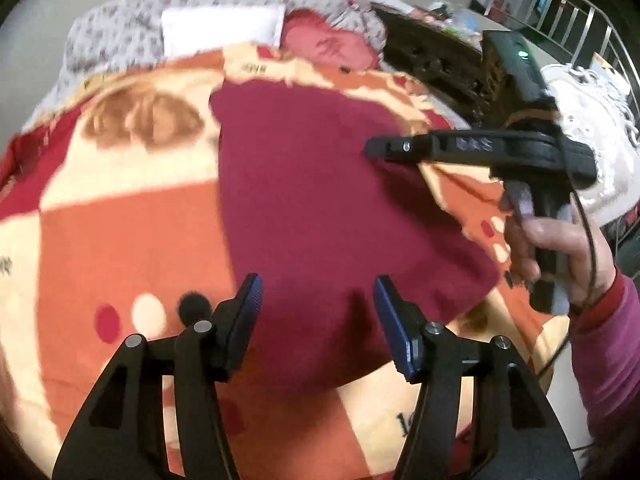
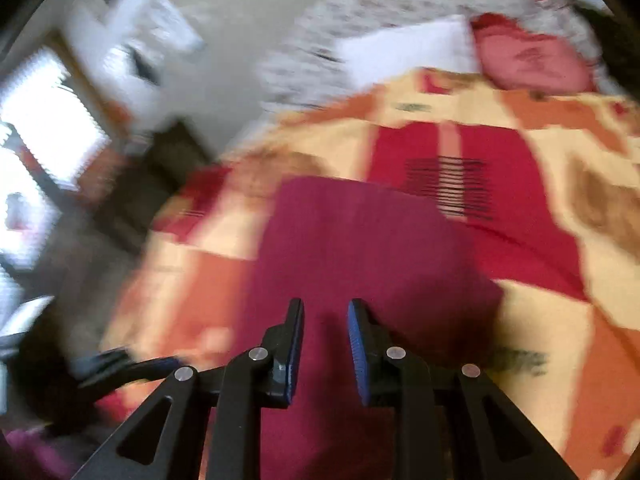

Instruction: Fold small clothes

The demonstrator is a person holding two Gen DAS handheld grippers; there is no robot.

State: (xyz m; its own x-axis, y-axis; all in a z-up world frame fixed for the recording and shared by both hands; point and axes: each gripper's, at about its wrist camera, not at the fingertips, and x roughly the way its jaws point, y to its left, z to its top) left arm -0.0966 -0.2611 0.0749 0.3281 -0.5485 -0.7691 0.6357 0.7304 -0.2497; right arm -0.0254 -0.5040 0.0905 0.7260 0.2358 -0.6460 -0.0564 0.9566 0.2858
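The dark red garment (image 1: 320, 184) lies flat on the patterned blanket (image 1: 120, 220), apparently partly folded; my left gripper (image 1: 318, 312) spreads wide and my right gripper (image 2: 326, 344) narrower, both empty above it, so folds remain.

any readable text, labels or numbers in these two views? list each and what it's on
Raised letters on the right gripper's arm: perhaps "DAS", too blurred to confirm.
Dark printed characters on the patterned blanket: motion-blurred, unreadable.
Dark mark on the red pillow: unreadable.
Maroon garment and left gripper: no text visible.
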